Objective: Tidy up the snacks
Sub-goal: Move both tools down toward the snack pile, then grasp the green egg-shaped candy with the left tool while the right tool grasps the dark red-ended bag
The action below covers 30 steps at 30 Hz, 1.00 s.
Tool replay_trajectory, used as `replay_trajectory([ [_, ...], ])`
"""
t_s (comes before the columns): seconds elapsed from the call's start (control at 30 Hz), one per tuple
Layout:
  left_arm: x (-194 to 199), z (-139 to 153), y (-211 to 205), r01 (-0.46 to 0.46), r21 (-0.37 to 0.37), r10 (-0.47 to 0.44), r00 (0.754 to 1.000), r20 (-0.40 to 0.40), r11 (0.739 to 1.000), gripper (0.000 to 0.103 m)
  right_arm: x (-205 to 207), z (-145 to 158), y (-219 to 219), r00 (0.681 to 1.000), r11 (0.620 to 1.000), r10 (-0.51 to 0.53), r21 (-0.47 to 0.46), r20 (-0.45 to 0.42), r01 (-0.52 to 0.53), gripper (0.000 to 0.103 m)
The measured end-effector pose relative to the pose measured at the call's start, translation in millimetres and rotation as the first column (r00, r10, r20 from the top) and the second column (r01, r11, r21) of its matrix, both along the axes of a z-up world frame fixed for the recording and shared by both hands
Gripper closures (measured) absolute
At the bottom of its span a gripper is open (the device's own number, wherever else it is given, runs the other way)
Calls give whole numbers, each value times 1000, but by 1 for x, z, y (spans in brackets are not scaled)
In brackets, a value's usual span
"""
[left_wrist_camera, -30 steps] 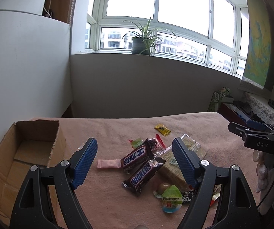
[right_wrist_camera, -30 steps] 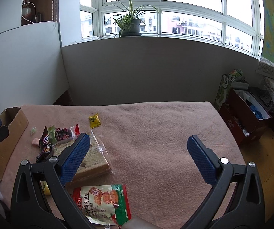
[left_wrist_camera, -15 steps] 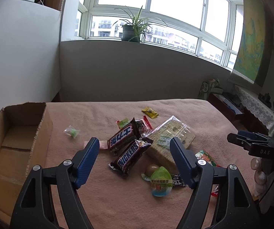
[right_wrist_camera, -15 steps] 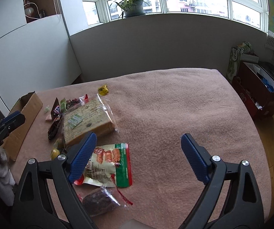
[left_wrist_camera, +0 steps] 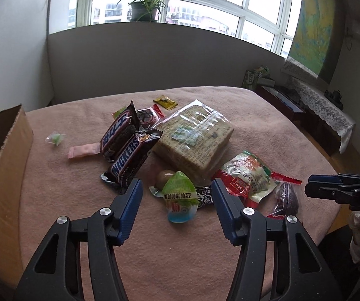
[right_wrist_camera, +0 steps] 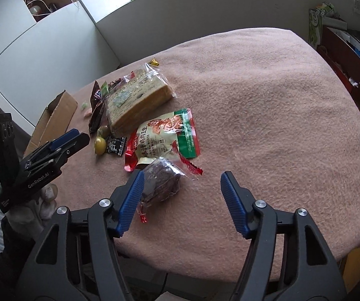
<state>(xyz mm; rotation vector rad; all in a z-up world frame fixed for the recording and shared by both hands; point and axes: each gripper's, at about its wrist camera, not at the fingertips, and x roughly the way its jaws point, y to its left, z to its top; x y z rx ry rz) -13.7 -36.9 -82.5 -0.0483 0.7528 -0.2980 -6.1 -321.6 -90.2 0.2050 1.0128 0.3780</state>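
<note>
Two black grippers with blue pads, both wide open

The left black gripper with blue ridged pads (left_wrist_camera: 176, 195) has its two fingers spread far apart and points forward and down. The right black gripper with blue ridged pads (right_wrist_camera: 181, 188) is spread wide too, tilted down. A left hand in a pale glove (right_wrist_camera: 33, 209) grips the left gripper's handle from below.
</note>
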Motion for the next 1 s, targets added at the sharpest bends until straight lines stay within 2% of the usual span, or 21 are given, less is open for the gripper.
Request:
replay_trajectory([
  [0.07, 3, -5, 0, 5, -5, -5, 1000, -21, 1000, 55, 1, -2, 1, 1000, 1000, 2, 21, -23, -1, 37],
  [0.43, 15, -19, 2, 4, -23, -6, 995, -95, 1000, 61, 11, -21, 25, 994, 999, 30, 33, -107, -27, 37],
  [0.57, 17, -22, 3, 8, -26, -11, 992, -125, 1000, 69, 14, -23, 34, 995, 999, 33, 11, -90, -32, 39],
  [0.67, 16, -22, 11, 9, -60, -16, 992, -127, 998, 75, 16, -22, 37, 995, 999, 43, 12, -87, -42, 47],
  [0.8, 16, -24, 18, 3, -86, -14, 991, -134, 996, 75, 18, -23, 38, 994, 999, 49, 23, -93, -47, 50],
  [1.0, 14, -24, 13, 20, -61, -28, 991, -133, 998, 76, 21, -23, 40, 994, 998, 62, 22, -90, -61, 52],
])
